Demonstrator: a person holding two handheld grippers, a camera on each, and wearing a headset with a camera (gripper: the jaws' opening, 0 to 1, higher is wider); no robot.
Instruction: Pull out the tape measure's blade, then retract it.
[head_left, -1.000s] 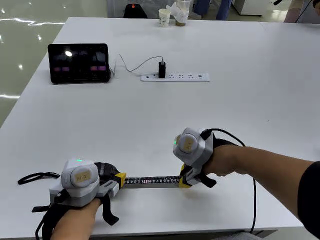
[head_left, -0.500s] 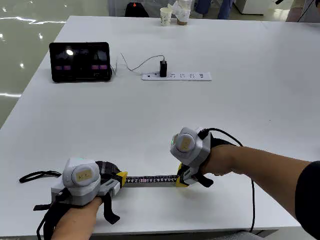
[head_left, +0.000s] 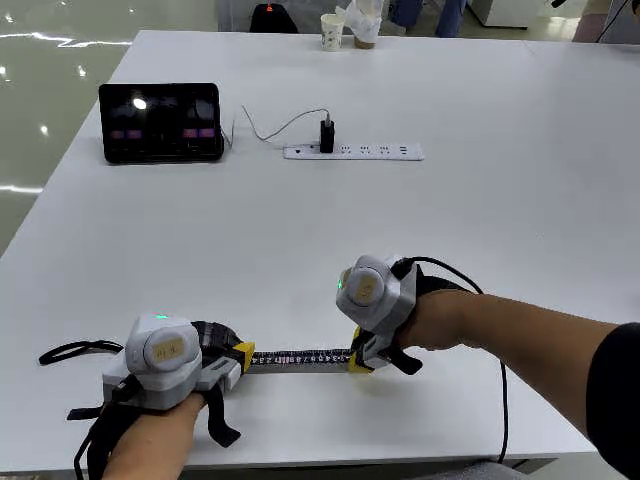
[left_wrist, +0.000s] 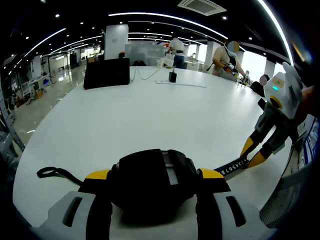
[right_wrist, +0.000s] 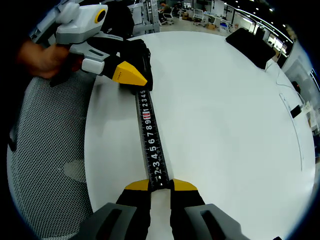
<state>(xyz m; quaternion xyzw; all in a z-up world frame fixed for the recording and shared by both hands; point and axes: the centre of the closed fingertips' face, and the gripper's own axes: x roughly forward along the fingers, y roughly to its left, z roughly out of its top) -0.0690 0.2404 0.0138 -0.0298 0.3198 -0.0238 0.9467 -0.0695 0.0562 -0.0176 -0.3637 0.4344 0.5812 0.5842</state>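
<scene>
At the near edge of the white tabletop (head_left: 400, 230), a black tape measure case (left_wrist: 150, 187) is clamped in the jaws of the left gripper (left_wrist: 155, 174), its numbered black blade (right_wrist: 148, 130) pinched in those of the right gripper (right_wrist: 160, 186)

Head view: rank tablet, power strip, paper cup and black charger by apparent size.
1. tablet
2. power strip
3. paper cup and charger: they look nearly alike, so no ranking. The cup stands farthest back, so it reads smaller than it is.

Bright overhead light, fisheye-warped edges
</scene>
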